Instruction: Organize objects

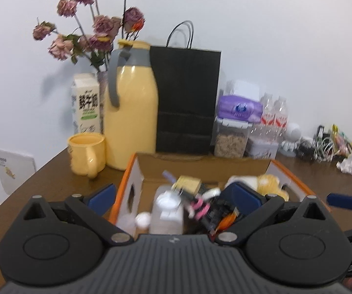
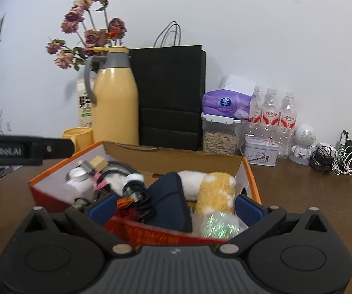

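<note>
Right now we hold both claws released over the open cardboard box (image 2: 195, 158), which sits on the brown surface (image 2: 298, 183) in front of a yellow thermos (image 2: 116, 103) and a black paper bag (image 2: 171, 93). Our left claw (image 1: 173, 196) spreads its blue pads above the box's clutter: a white bottle (image 1: 167, 210), a pink clip (image 1: 200, 207) and dark cables. Our right claw (image 2: 176, 207) gapes over the near edge, with a navy pouch (image 2: 171, 198) and a yellow-and-white plush toy (image 2: 215, 191) between its pads. Neither claw grips anything. A yellow mug (image 1: 88, 155) stands left of the box.
</note>
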`<state>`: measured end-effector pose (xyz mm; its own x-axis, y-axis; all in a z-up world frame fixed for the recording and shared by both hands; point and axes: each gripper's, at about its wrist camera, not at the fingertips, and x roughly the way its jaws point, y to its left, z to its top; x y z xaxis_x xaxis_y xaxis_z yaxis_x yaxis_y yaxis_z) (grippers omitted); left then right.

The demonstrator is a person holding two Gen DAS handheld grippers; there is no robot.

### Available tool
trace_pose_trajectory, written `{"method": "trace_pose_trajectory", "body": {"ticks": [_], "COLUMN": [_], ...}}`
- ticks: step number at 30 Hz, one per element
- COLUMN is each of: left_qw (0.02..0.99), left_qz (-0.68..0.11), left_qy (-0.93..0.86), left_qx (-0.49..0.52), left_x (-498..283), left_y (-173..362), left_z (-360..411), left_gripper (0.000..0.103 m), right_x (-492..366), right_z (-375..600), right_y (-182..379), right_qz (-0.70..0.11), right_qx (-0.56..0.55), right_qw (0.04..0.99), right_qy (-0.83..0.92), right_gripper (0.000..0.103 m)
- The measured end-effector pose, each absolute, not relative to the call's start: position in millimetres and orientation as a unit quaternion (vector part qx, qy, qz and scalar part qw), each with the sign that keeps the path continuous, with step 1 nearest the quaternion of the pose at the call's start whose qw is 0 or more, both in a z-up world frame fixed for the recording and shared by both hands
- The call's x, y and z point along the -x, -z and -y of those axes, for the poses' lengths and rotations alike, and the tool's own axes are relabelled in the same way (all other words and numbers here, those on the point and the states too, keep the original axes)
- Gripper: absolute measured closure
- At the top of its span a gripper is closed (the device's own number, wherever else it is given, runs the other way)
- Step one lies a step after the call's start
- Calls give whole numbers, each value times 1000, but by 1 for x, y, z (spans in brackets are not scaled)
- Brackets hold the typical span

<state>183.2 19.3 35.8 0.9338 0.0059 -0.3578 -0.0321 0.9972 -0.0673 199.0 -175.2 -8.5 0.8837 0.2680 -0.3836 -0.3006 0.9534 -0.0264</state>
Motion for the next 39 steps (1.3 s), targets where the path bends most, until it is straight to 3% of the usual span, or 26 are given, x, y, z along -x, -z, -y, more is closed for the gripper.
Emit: {"method": "trace_pose_trajectory", "body": {"ticks": [14, 39], "left_qw": [967, 960], "left_qz": [-255, -278], "left_qy": [-4, 10], "left_qx": [25, 34], "left_x": [-109, -52], "left_y": [-4, -1], "left_z": [-31, -24], "left_gripper": [0, 0], "right_x": [-136, -71], "right_z": [191, 186], "right_y": [21, 11], "right_qz": [-242, -252], "right_qx": [5, 2], "right_qw": [962, 960], "right_qy": [-130, -121], "right_gripper": [0, 0]}}
